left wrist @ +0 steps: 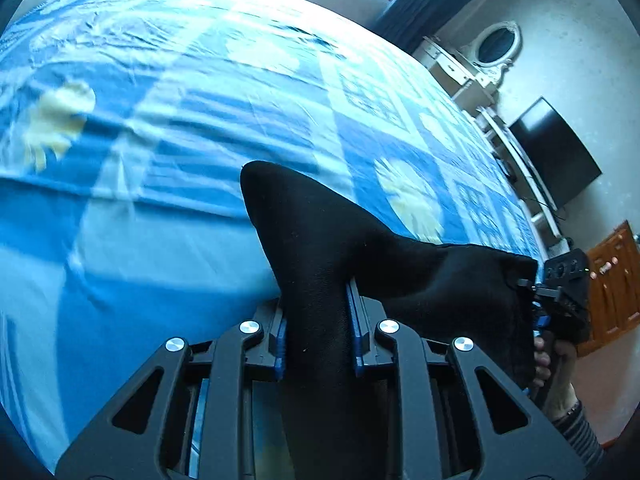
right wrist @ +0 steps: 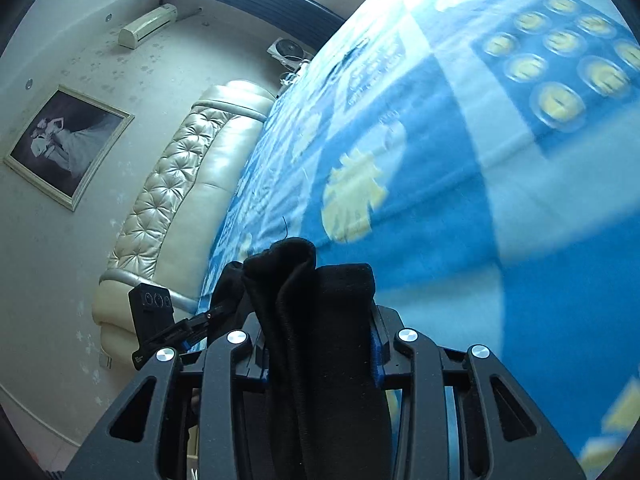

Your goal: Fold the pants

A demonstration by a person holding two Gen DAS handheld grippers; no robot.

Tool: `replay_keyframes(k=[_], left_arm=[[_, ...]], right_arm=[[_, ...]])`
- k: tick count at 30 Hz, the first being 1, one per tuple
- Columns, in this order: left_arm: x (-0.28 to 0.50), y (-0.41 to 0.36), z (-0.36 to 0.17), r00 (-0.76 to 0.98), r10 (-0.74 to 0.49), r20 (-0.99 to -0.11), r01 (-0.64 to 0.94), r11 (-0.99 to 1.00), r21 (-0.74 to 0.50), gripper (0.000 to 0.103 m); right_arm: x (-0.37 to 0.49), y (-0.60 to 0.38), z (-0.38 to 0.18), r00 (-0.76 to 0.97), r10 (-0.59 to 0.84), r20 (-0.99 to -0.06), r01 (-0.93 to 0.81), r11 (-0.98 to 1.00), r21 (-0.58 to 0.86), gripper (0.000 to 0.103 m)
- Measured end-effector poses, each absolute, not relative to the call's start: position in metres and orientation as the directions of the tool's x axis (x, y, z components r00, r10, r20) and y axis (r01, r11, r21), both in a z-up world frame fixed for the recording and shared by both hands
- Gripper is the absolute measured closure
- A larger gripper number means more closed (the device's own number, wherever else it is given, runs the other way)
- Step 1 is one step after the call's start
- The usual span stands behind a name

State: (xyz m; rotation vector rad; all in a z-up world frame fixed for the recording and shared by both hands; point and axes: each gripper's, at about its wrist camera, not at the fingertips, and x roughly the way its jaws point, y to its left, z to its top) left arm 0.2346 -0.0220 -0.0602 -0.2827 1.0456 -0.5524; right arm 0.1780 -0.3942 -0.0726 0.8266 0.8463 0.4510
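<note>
The black pants (left wrist: 320, 240) hang between my two grippers above the bed. My left gripper (left wrist: 318, 332) is shut on a bunched edge of the pants, which rises past its blue pads. The cloth stretches right to my right gripper (left wrist: 560, 292), held by a hand. In the right wrist view my right gripper (right wrist: 320, 344) is shut on a thick folded wad of the pants (right wrist: 312, 280). The left gripper (right wrist: 160, 320) shows at the left, with cloth running to it.
A bed with a blue patterned sheet (left wrist: 200, 100) fills both views below the grippers. A cream tufted headboard (right wrist: 180, 184) and a framed picture (right wrist: 64, 144) are at the left. A dresser with mirror (left wrist: 480, 60), a dark TV (left wrist: 556, 152) and a wooden door (left wrist: 612, 280) stand beyond the bed.
</note>
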Motion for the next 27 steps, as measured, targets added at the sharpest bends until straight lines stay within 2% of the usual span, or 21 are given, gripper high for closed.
replay_keyframes(k=[3,8,13,27], left_arm=[[0.258,-0.016,-0.063,0.397,-0.528,-0.751,0.263,0.849,-0.459,0.080],[0.272,-0.012,-0.082,0.379,-0.497,-0.781,0.224,0.868,-0.443,0.076],[0.268,-0.013,-0.090,0.397,-0.492,-0.775,0.221,0.870,-0.440,0.072],[0.268,-0.012,-0.089,0.405,-0.488,-0.774,0.224,0.873,-0.433,0.071]], right_arm=[[0.202,-0.388,-0.074,0.602,0.643,-0.474,-0.034,0.614,0.789,0.068],[0.224,-0.391,-0.102,0.555,0.626,-0.548,0.070,0.622,0.780,0.068],[0.222,-0.395,-0.107,0.556,0.642,-0.528,0.064,0.601,0.797,0.068],[0.223,-0.392,-0.105,0.567,0.641,-0.517,0.057,0.596,0.801,0.068]])
